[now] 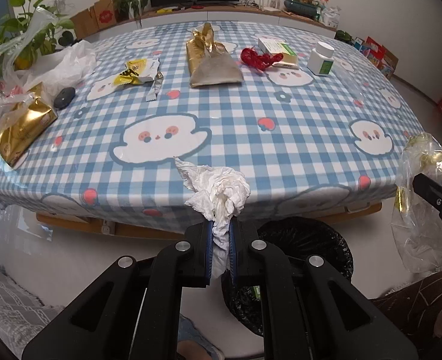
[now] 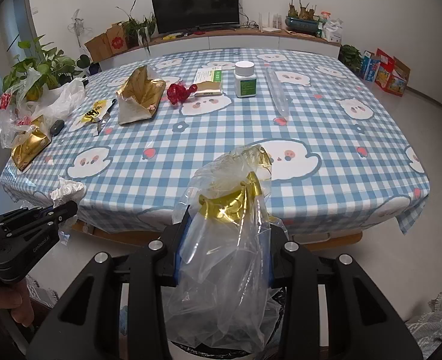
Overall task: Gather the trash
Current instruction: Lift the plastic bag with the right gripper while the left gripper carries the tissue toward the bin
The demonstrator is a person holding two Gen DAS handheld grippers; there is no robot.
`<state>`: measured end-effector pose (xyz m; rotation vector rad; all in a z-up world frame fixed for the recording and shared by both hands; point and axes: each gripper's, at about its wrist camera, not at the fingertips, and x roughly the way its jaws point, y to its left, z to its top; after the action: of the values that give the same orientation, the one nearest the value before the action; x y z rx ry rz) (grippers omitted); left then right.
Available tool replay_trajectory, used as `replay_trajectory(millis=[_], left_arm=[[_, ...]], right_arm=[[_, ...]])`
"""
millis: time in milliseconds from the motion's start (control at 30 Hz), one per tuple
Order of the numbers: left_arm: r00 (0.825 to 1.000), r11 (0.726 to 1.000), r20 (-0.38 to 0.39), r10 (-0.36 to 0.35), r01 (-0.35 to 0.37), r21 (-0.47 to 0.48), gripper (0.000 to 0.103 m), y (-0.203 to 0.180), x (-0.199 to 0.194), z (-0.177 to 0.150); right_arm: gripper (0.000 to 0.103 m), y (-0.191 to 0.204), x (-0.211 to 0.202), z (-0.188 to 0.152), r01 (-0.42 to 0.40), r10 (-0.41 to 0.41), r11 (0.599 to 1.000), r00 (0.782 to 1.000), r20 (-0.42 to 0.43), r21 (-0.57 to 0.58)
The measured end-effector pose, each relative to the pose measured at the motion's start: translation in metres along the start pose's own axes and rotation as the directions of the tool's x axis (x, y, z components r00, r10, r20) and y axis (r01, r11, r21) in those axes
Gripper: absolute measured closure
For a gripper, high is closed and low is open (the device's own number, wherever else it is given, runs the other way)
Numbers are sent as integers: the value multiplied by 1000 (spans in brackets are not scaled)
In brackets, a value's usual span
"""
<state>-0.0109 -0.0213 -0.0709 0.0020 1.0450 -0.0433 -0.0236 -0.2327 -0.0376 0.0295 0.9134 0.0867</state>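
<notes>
while two grippers hold trash, one white bottle stands.

We see a home living room: television at twelve o'clock, houseplants at ten, checked tablecloth.

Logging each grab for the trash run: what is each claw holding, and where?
Left claw pinches a crumpled white tissue by its lower end; right claw grips a clear plastic bag around its middle.

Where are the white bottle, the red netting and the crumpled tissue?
White bottle (image 2: pixel 245 79), right wrist view, on its label.
Red netting (image 2: pixel 179 91), right wrist view, its middle.
Tissue (image 1: pixel 221 186), left wrist view, crumpled top.
</notes>
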Motion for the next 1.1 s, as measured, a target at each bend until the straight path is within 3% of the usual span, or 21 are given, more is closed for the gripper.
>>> replay_trajectory(millis=[400, 733, 1100], left_arm=[[999, 999, 1, -38, 38, -8, 95, -11, -15, -54], [1000, 999, 0, -29, 29, -41, 95, 3, -21, -92], [1000, 999, -18, -3, 2, -38, 95, 6, 5, -113]], right_arm=[[67, 6, -17, -35, -1, 2, 1000, 1000, 12, -13], [67, 26, -1, -66, -4, 3, 999, 1000, -24, -45], [67, 19, 27, -89, 4, -7, 999, 997, -77, -37]])
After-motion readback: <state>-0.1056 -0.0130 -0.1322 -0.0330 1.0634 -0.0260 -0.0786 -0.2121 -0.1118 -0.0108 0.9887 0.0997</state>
